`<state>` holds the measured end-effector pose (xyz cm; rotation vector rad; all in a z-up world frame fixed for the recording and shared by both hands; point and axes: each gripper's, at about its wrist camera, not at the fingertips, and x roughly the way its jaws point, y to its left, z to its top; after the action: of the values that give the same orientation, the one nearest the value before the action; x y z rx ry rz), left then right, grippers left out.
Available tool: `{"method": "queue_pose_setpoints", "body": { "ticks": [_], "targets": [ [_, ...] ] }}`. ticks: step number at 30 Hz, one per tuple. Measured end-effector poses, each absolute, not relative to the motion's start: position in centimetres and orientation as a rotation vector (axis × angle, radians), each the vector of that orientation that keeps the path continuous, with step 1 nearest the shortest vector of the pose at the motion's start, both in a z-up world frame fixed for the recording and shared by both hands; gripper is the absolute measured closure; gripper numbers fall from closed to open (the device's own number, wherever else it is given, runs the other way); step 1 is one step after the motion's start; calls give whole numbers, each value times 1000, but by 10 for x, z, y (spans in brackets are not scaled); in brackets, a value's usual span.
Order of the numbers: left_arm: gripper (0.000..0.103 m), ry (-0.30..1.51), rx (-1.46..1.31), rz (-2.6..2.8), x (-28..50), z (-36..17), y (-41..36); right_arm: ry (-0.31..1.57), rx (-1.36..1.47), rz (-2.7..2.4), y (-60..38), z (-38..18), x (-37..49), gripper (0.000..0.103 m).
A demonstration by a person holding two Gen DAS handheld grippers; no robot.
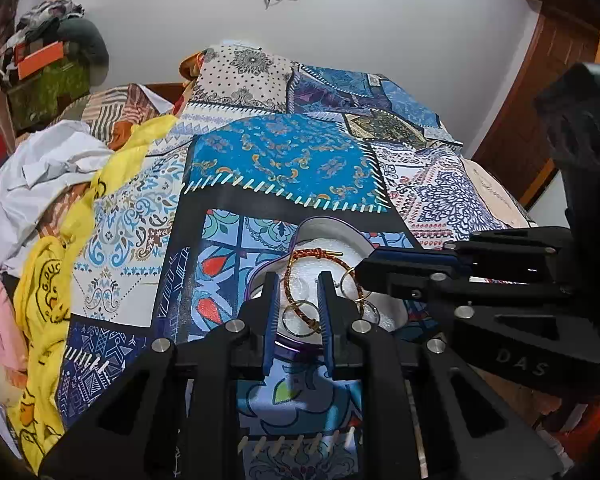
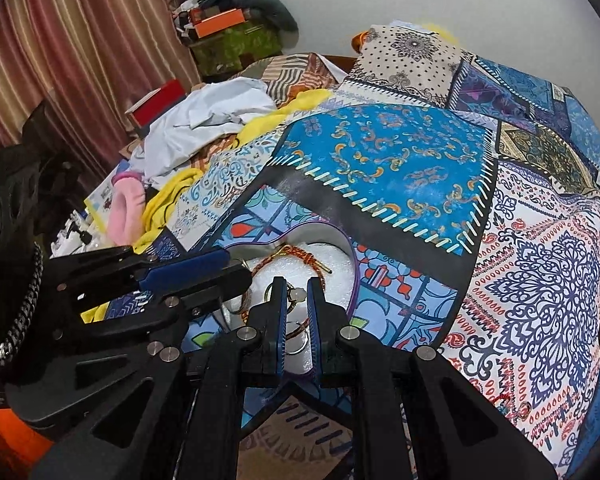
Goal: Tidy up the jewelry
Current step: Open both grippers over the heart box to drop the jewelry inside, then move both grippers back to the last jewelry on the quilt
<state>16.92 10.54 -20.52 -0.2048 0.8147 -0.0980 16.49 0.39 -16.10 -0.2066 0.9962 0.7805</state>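
Observation:
A heart-shaped purple box [image 1: 300, 230] with white foam lining lies on the patchwork bedspread; it also shows in the right wrist view [image 2: 354, 264]. In it lie a red-and-gold braided bracelet [image 1: 300, 254], several gold hoops [image 1: 296, 314] and a small pale-stone piece [image 2: 296, 294]. My left gripper [image 1: 298, 280] is open, its fingers straddling the bracelet and hoops just above the foam. My right gripper [image 2: 296, 284] is open over the box, the pale-stone piece between its fingers. In the left wrist view the right gripper [image 1: 364, 270] reaches in from the right, tips at the gold hoops.
The patchwork bedspread [image 1: 284, 160] covers the bed. Crumpled white, yellow and pink clothes [image 1: 60, 184] are heaped along its left side. A wooden door [image 1: 540, 100] stands at right. Curtains [image 2: 80, 40] and a stacked pile of things [image 2: 228, 20] are at the back left.

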Motion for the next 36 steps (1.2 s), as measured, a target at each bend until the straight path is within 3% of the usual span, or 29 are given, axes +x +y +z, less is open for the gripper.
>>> {"method": "queue_pose_setpoints", "body": {
  "ticks": [15,18,20,22,36],
  "targets": [
    [84,784,-187,-71,152,-178,99,948,-189,729,-20,-133,155,89],
    [83,771,-179,-69,149,-170,94,913,-186,705,-30,-123,150,77],
    [75,760,-174,-66,146,-164,90,880,-186,684,-39,-116,146,65],
    [70,748,-170,-62,144,-159,87,851,-184,663,-49,-109,142,63],
    [60,773,-99,-118,150,-149,29,800,-117,546,-124,-99,137,62]
  ]
}}
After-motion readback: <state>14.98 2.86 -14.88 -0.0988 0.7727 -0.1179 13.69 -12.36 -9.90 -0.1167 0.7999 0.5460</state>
